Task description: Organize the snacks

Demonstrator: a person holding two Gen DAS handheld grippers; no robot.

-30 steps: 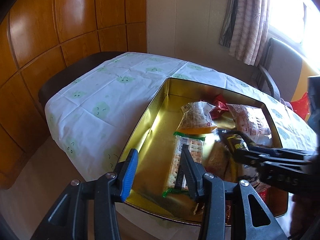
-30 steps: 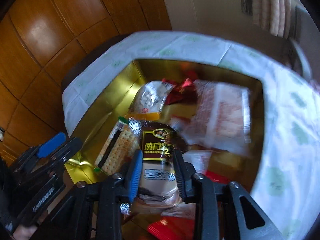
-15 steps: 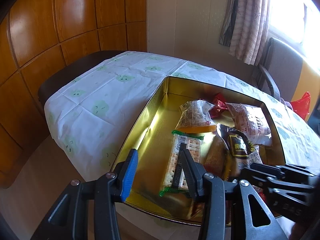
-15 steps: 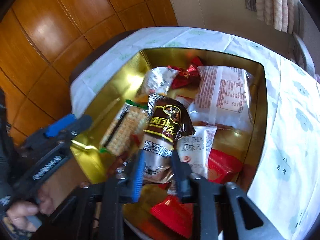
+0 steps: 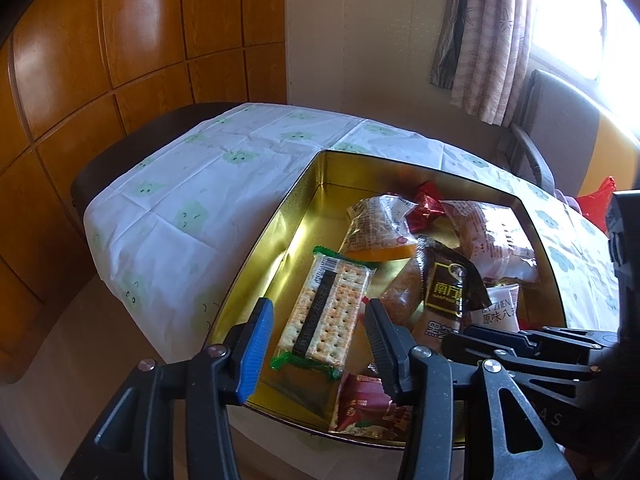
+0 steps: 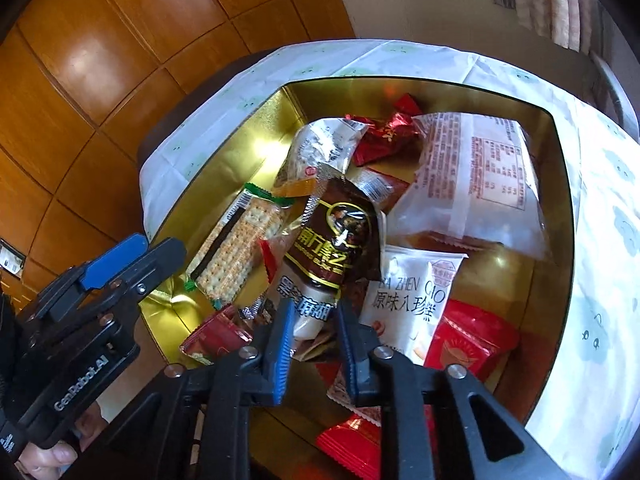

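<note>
A gold tin box (image 5: pixel 276 236) (image 6: pixel 224 184) on the table holds several snack packs. A dark brown snack packet (image 6: pixel 336 248) (image 5: pixel 450 284) lies on the pile, its near end between my right gripper's fingers. My right gripper (image 6: pixel 312 344) has its jaws slightly apart around that end; whether they still pinch it is unclear. My left gripper (image 5: pixel 316 344) is open and empty above the box's near left corner, over a green-edged cracker pack (image 5: pixel 328 316) (image 6: pixel 236 252). A clear pastry pack (image 6: pixel 476 176) lies at the back right.
A white tablecloth with green faces (image 5: pixel 192 184) covers the table. Wooden wall panels (image 5: pixel 120 60) stand to the left, and a chair (image 5: pixel 556 132) and a curtain (image 5: pixel 484 40) at the back right. Red packets (image 6: pixel 468 344) and a white packet (image 6: pixel 408 304) fill the box's near right.
My right gripper drew back toward the box's near edge with the brown packet, which now rests on the pile. Its jaws have widened a little. My left gripper moved slightly closer to the box.
</note>
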